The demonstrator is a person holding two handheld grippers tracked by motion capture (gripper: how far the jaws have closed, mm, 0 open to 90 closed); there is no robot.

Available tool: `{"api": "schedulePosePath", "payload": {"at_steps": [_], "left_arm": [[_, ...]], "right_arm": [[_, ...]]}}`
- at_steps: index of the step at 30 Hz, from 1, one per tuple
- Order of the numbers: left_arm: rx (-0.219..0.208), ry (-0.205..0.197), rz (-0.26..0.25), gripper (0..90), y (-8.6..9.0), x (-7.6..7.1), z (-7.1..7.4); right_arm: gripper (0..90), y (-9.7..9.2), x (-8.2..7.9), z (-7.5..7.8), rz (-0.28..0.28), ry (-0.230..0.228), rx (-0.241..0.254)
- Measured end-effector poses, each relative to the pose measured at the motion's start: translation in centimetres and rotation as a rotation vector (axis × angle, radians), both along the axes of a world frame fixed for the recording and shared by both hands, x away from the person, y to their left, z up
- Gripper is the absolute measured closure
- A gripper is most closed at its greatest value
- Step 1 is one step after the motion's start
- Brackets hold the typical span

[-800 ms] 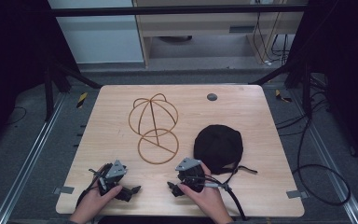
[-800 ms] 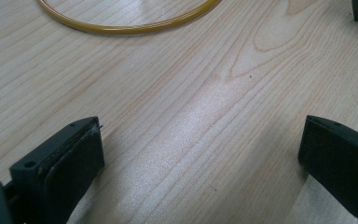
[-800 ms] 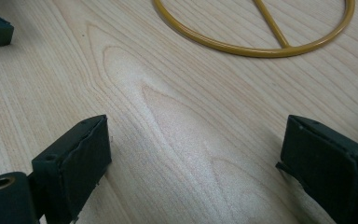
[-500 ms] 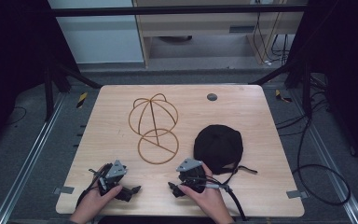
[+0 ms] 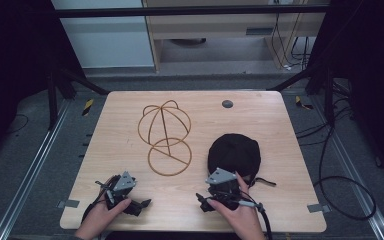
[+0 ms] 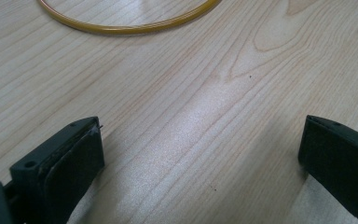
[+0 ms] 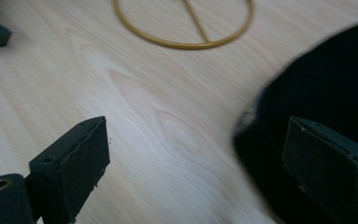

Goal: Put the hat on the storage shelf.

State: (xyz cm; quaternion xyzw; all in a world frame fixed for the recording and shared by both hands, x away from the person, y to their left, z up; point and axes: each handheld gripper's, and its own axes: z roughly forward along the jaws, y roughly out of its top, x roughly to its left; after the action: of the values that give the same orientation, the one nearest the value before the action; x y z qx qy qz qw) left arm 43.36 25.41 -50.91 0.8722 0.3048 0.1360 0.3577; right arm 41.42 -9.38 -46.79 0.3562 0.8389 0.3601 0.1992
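Your left gripper (image 5: 139, 204) rests on the table (image 5: 120, 145) near its front edge, jaws wide apart over bare wood. The wire hat frame (image 5: 165, 137) lies beyond it. Your right gripper (image 5: 203, 204) gapes empty, just beside the black cap (image 5: 234, 154).

A pale wooden table (image 5: 130, 130) fills the centre; grey floor (image 5: 25, 150) surrounds it, cables (image 5: 340, 185) lower right, a shelf (image 5: 215, 25) at top.
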Motion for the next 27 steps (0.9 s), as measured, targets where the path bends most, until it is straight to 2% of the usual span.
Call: {"api": "schedulePosePath", "payload": {"at_steps": [7,12,17,18,20,21,23,24,27], "left_arm": [[0.001,0.0,0.0,0.0,0.0,0.0,0.0],[0.001,0.0,0.001,0.0,0.0,0.0,0.0],[0.001,-0.001,0.0,0.0,0.0,0.0,0.0],[0.001,-0.001,0.0,0.0,0.0,0.0,0.0],[0.0,0.0,0.0,0.0,0.0,0.0,0.0],[0.001,0.0,0.0,0.0,0.0,0.0,0.0],[0.001,-0.001,0.001,0.0,0.0,0.0,0.0],[0.001,-0.001,0.002,0.0,0.0,0.0,0.0],[0.001,-0.001,0.001,0.0,0.0,0.0,0.0]], "right_arm": [[7.6,-3.7,-0.6,0.9,-0.096,-0.04,-0.006],[7.6,-5.5,-0.8,1.0,-0.145,-0.034,-0.037],[8.2,-6.8,-1.0,1.2,-0.175,-0.02,-0.035],[8.3,-7.3,-0.9,1.5,-0.182,0.0,-0.021],[8.8,-7.5,-0.7,1.8,-0.193,0.002,-0.014],[9.1,-7.5,-0.4,2.4,-0.194,0.028,0.002],[9.2,-7.6,-0.2,2.6,-0.191,0.042,0.0],[9.4,-7.6,0.1,2.8,-0.189,0.057,-0.006],[9.5,-7.5,0.9,3.7,-0.191,0.086,-0.072]]}}
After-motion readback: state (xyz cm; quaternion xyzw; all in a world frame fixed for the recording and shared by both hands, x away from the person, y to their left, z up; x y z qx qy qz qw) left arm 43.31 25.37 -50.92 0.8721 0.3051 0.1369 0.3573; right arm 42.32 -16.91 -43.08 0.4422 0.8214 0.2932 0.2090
